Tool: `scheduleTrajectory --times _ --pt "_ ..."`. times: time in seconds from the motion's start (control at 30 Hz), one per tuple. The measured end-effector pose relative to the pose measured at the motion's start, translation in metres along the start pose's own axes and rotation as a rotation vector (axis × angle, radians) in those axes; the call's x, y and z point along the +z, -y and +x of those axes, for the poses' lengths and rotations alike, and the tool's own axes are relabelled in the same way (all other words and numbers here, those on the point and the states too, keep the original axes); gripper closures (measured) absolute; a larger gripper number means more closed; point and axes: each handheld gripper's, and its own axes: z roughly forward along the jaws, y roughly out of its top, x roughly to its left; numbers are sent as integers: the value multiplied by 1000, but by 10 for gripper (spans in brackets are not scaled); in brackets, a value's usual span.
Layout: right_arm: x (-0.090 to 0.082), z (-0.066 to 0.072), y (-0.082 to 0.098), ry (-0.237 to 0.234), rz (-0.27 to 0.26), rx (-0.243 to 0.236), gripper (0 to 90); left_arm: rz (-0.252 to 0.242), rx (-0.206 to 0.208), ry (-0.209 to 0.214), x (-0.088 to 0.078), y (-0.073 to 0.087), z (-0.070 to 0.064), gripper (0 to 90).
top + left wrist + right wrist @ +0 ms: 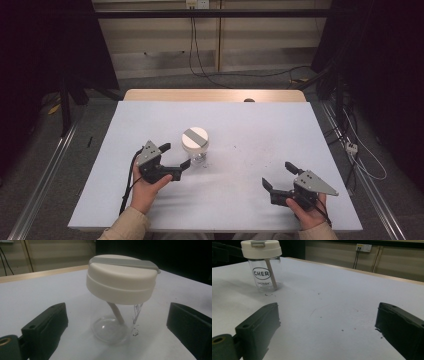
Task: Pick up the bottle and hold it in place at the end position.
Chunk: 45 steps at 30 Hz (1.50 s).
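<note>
The left gripper (177, 156) is right up at the clear glass jar with the cream-white round lid (195, 145), and we see its black jaws spread wide, one on each side of the jar, not touching the glass. In the left gripper view the jar (117, 305) stands upright between the two jaws, close in front of the camera, with a grey strip across the top of the lid and a pale straw slanting down inside to the glass bottom. The jar sits on the pale grey-white table top (250, 125), a little left of the middle and nearer the person's side than the far wooden edge.

Over to the right gripper (280, 176): it is well apart from the jar, low over the table near the front right, and its jaws gape just as wide with nothing between them. From the right gripper view we pick out the jar (263, 267) far off at the upper left, a black oval print on its glass, and small dark specks scattered on the table (332, 302). A hand (148, 187) holds the left gripper from below.
</note>
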Motion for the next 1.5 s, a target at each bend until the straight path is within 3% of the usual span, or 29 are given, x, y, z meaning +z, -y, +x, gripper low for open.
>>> scheduleTrajectory --times 0.87,1.5 --pt "0 0 0 -4 0 -1 50 34 14 -9 35 -2 -12 40" --pt "0 0 0 -3 1 -2 51 60 19 -68 50 -1 -12 58"
